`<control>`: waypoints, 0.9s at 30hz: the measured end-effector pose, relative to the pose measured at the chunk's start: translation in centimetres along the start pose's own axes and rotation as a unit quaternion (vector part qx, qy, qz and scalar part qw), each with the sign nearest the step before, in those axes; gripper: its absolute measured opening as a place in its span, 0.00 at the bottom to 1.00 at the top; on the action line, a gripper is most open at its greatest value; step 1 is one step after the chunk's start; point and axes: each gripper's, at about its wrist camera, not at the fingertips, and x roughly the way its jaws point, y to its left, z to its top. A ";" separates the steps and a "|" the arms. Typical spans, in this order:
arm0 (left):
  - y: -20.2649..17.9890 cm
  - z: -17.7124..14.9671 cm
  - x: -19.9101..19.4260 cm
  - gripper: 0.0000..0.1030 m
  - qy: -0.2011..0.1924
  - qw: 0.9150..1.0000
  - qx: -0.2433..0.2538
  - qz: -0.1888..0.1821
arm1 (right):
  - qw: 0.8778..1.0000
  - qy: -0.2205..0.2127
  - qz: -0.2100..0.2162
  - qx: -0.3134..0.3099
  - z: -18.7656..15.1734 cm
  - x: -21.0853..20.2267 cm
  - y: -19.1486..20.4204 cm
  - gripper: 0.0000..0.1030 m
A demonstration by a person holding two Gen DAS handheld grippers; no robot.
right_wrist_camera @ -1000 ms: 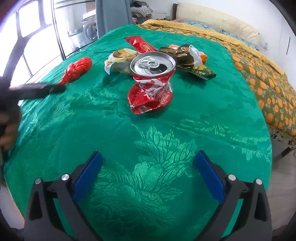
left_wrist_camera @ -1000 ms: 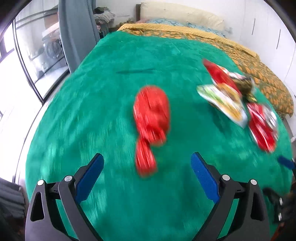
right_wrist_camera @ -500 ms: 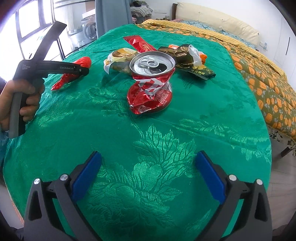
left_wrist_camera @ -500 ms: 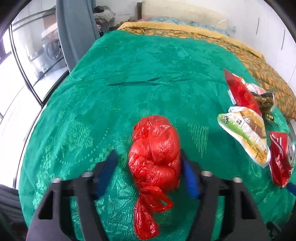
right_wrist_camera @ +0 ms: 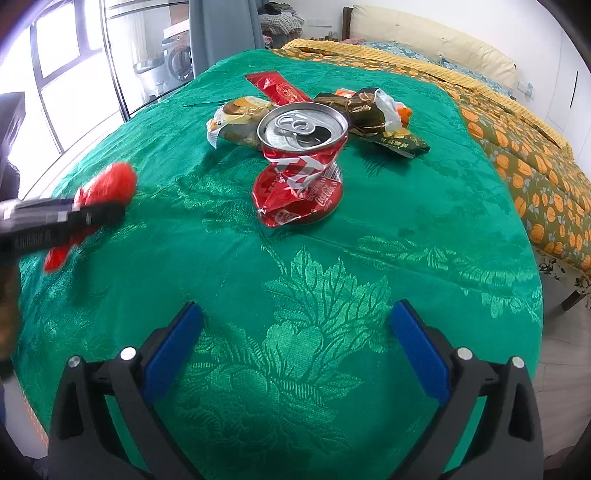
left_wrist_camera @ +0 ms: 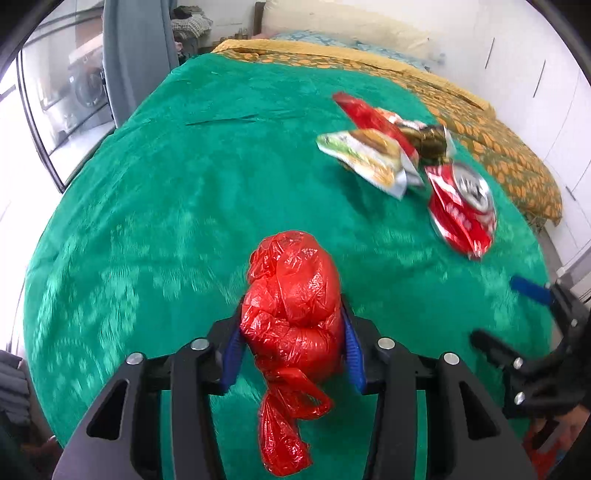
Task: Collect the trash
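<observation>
A knotted red plastic bag (left_wrist_camera: 291,295) lies on the green cloth between the blue pads of my left gripper (left_wrist_camera: 291,326). Its jaws are closing and the pads press into both sides of the bag. In the right wrist view the same bag (right_wrist_camera: 110,182) shows blurred at the left with the left gripper (right_wrist_camera: 107,212) on it. A crushed red soda can (right_wrist_camera: 299,177) stands mid-table, well ahead of my right gripper (right_wrist_camera: 295,314), which is open and holds nothing. Behind the can lie a green-and-white snack packet (right_wrist_camera: 236,122), a red wrapper (right_wrist_camera: 277,88) and a crumpled brown wrapper (right_wrist_camera: 365,110).
The green patterned cloth (right_wrist_camera: 332,266) covers the whole table. A bed with an orange-patterned cover (right_wrist_camera: 517,155) runs along the right side. A glass door (right_wrist_camera: 74,74) and a grey curtain (right_wrist_camera: 221,29) stand at the left back.
My left gripper went from wide open to closed around the red bag, then swung with it toward the can and wrappers. The right gripper has stayed still and open.
</observation>
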 end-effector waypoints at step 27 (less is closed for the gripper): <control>-0.1 -0.4 1.3 0.93 0.002 0.999 -0.003 0.039 | 0.999 -0.002 -0.031 0.034 6.7 3.6 -0.2 0.59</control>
